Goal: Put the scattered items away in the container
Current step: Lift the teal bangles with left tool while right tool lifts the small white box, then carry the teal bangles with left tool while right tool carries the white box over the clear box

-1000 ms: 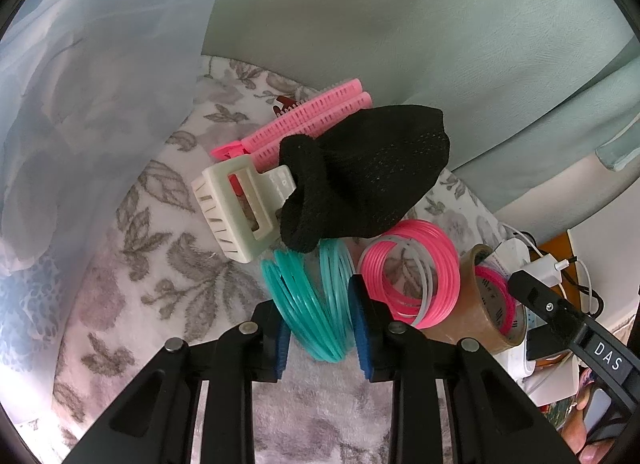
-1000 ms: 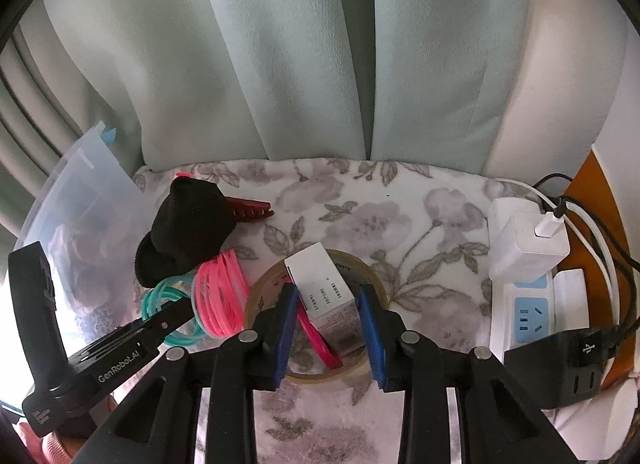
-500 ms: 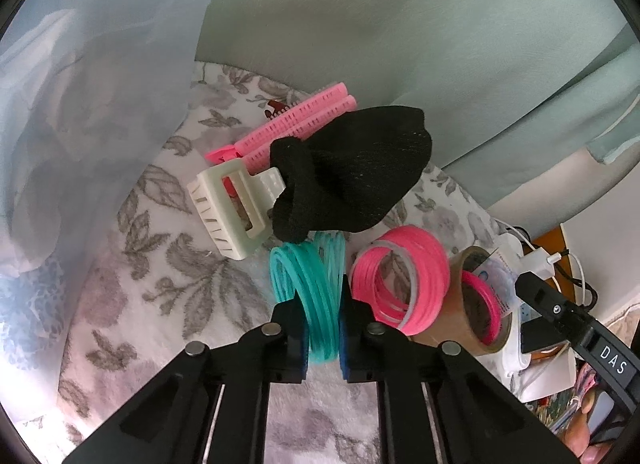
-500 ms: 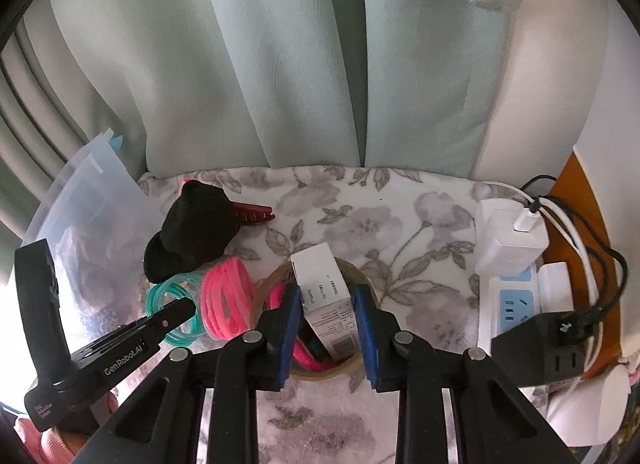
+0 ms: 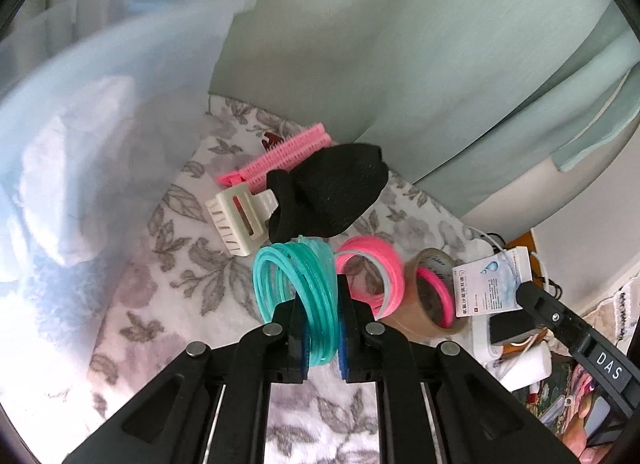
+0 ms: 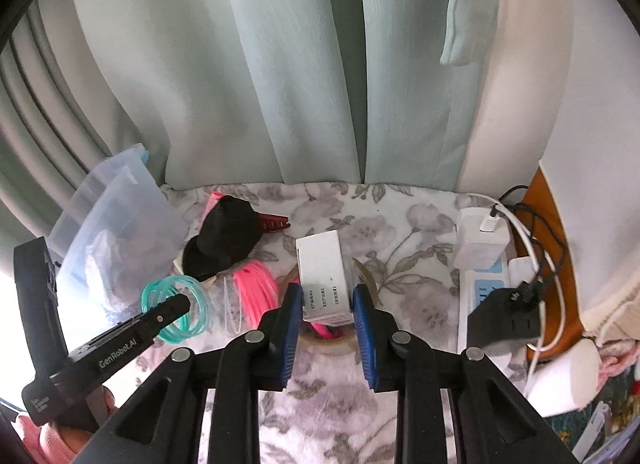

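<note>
Looking along our left gripper (image 5: pixel 322 328), we see it clenched on a bundle of teal rings (image 5: pixel 298 284), just beside the pink rings (image 5: pixel 370 278) and a tape roll (image 5: pixel 430 292) on the flowered cloth (image 5: pixel 168 264). A black sock (image 5: pixel 332 191) lies over a cream hair clip (image 5: pixel 240 219) and pink comb (image 5: pixel 280 157); a clear plastic bag (image 5: pixel 100 123) stands left.

From the right wrist, our right gripper (image 6: pixel 328 314) grasps a small white box (image 6: pixel 324 276) above the tape roll, its jaws pressing both sides. A power strip (image 6: pixel 486 288) sits right.
</note>
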